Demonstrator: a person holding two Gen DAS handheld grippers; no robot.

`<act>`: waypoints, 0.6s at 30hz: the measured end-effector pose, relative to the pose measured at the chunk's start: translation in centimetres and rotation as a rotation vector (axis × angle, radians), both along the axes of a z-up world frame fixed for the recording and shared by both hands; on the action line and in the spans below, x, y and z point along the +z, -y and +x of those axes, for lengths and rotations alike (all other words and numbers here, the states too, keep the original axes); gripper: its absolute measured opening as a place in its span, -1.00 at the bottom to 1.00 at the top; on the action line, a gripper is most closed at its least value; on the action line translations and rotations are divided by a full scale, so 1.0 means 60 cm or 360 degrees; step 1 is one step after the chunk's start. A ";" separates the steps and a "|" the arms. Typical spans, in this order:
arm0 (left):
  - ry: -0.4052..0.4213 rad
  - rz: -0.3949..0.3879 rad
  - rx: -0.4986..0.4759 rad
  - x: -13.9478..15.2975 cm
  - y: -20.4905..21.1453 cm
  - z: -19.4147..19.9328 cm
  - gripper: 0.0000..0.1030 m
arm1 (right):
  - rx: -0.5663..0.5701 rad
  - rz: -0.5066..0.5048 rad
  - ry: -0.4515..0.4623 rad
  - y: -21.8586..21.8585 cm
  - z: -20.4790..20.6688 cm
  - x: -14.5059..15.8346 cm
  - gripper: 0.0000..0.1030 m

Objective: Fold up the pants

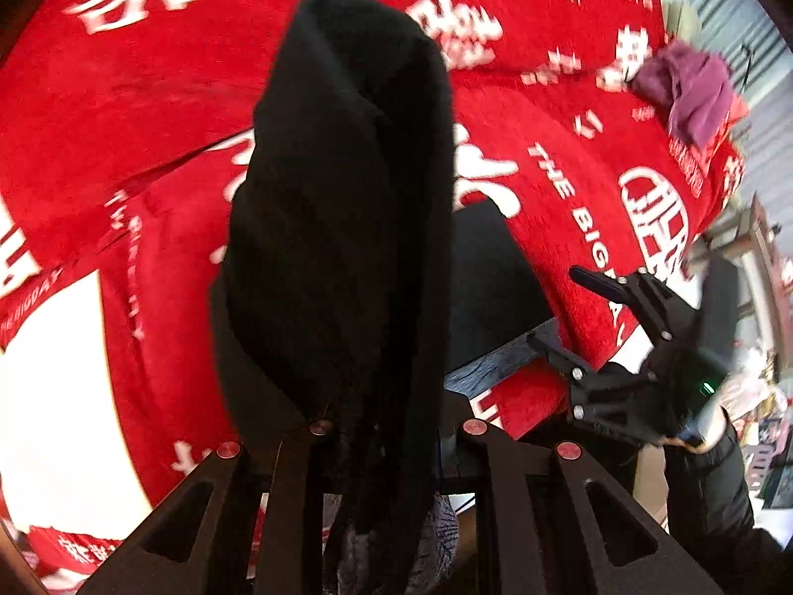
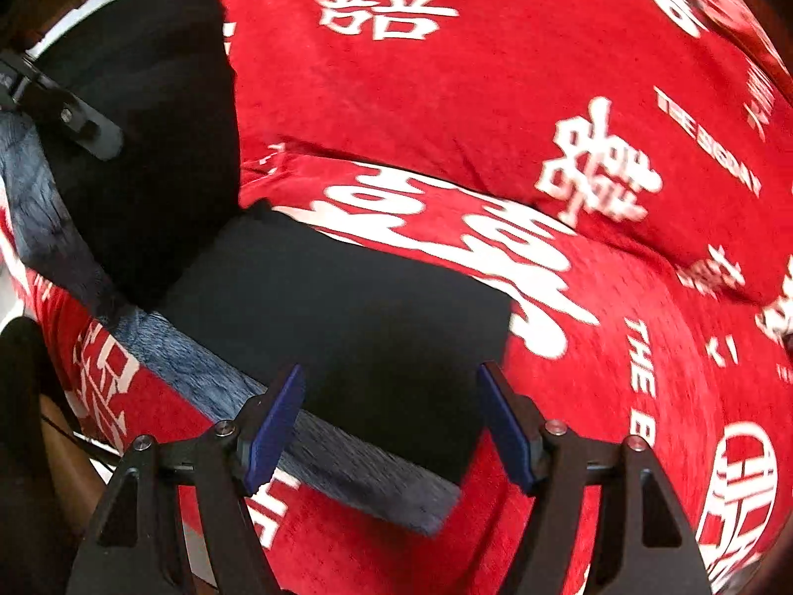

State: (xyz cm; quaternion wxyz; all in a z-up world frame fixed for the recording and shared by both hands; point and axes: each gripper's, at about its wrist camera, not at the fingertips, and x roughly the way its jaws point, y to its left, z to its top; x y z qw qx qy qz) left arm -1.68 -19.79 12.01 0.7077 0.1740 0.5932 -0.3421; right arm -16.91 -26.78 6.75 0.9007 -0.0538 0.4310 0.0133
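While left gripper (image 1: 391, 441) pinches a lifted black fold of pants (image 1: 342, 198), right gripper (image 2: 391, 426) hangs wide open, empty, over pants lying on red blanket (image 2: 570, 99).

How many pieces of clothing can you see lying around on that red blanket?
2. Black pants lie at the blanket's near edge, one end lifted by the left gripper. A purple garment sits crumpled at the far corner. Others may be hidden.
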 end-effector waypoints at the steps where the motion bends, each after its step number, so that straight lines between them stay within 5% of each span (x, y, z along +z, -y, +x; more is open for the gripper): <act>1: -0.0010 0.0032 -0.0020 -0.014 0.026 -0.004 -0.63 | -0.0030 0.0020 0.0007 0.010 -0.007 -0.001 0.45; 9: -0.0095 0.0305 -0.0051 -0.163 0.163 -0.008 -0.58 | -0.0166 0.0102 0.0009 0.061 -0.045 -0.024 0.45; 11: -0.0185 0.0234 0.0015 -0.177 0.163 0.001 -0.17 | -0.0187 0.0114 -0.0002 0.066 -0.050 -0.031 0.45; 12: -0.0259 0.0145 0.0028 -0.173 0.162 0.001 0.26 | -0.0190 0.0119 -0.0007 0.066 -0.052 -0.034 0.45; 13: -0.0306 0.0049 0.0030 -0.164 0.162 -0.001 0.49 | -0.0190 0.0123 -0.0011 0.067 -0.056 -0.036 0.46; 18: -0.0189 -0.0008 -0.0066 -0.111 0.147 -0.029 0.49 | -0.0140 0.0216 0.0010 0.064 -0.071 -0.045 0.56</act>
